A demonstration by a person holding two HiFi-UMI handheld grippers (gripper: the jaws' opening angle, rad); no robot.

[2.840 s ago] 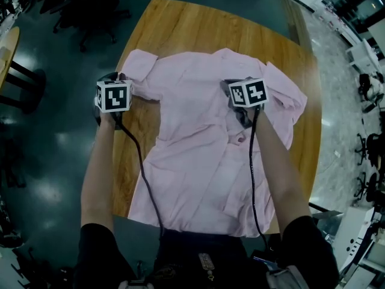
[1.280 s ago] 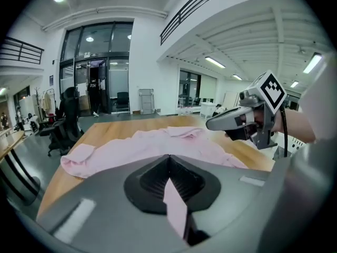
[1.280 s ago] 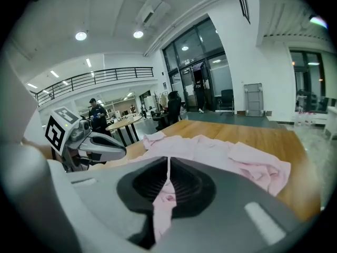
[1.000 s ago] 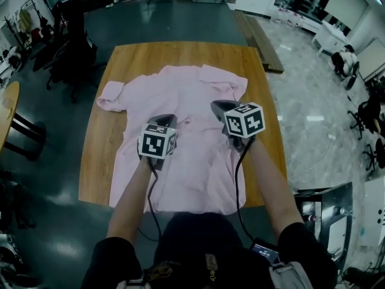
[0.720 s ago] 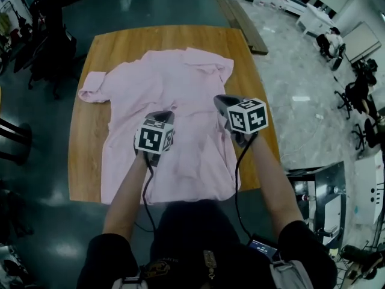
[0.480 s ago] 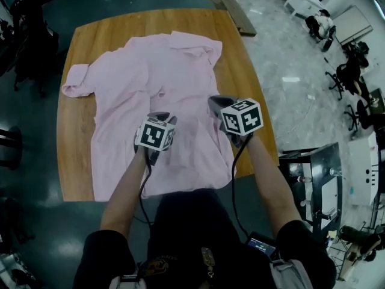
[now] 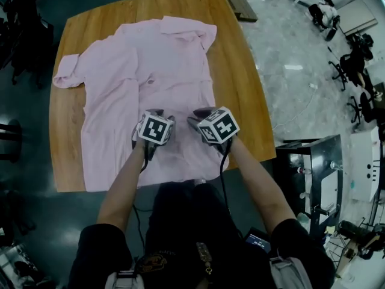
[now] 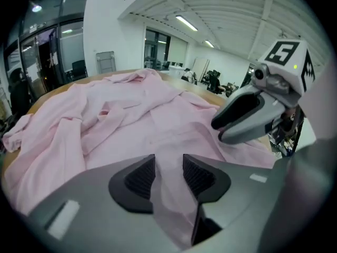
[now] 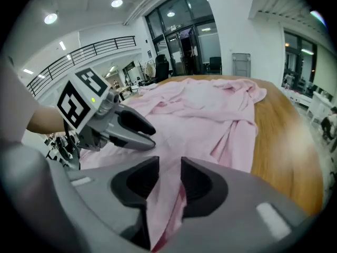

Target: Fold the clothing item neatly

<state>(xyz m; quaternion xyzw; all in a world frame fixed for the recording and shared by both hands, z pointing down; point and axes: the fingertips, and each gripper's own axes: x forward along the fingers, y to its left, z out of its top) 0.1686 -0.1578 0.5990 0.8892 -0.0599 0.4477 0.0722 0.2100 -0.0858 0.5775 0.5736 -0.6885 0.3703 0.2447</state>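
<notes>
Shirt (image 7: 150, 59) lies spread on the table (image 7: 240, 83), collar at 12 o'clock, one sleeve out toward 10 o'clock. I have the left gripper (image 8: 168, 168) and right gripper (image 9: 169, 177) side by side over its 6 o'clock half. Both pairs of jaws have just been opening and stand apart, a ridge of pink cloth loose between each.

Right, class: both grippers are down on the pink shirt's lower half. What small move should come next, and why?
Probably close both pairs of jaws on the cloth. The left gripper and right gripper have just been opening, and each has a ridge of the shirt between its jaws, not yet pinched.
</notes>
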